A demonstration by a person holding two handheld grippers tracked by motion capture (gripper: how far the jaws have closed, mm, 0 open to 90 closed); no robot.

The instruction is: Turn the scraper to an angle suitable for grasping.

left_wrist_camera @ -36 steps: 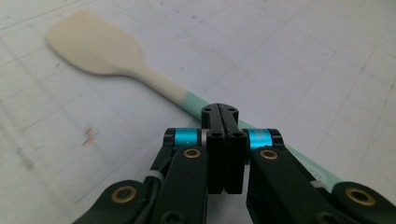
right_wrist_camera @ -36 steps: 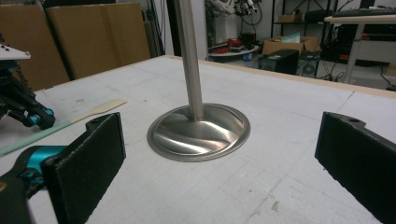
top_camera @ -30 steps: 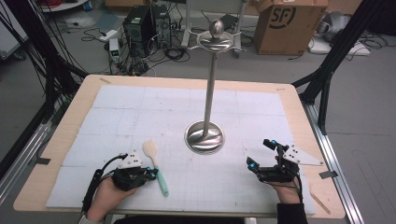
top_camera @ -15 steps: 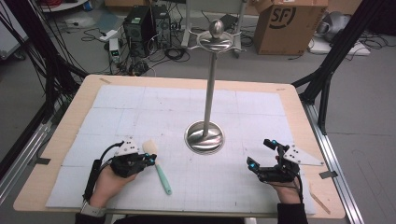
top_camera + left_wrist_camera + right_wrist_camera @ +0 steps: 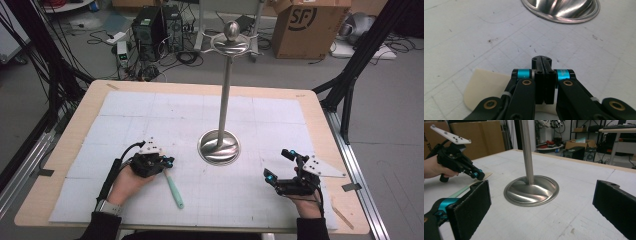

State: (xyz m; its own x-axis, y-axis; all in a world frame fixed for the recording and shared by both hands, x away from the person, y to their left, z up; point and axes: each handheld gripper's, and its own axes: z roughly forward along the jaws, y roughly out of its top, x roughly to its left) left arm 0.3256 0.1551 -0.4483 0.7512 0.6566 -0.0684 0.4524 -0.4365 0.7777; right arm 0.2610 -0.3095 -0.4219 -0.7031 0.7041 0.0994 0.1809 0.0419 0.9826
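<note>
A spoon with a cream head and a pale green handle lies on the white mat left of centre. My left gripper hovers just over the spoon's head, its jaws pressed together with nothing between them. From the right gripper view, the left gripper tilts down at the spoon's cream tip. My right gripper rests low at the front right, jaws wide apart and empty, facing the metal stand.
A tall metal stand rises mid-table from a round dished base, with a pole and a knobbed top plate. The white gridded mat covers a wooden table. Boxes, computers and cables stand on the floor beyond.
My left gripper has slid right, from beside the spoon to over its cream head, which it now covers in the high view. The right gripper and the stand have stayed put.
</note>
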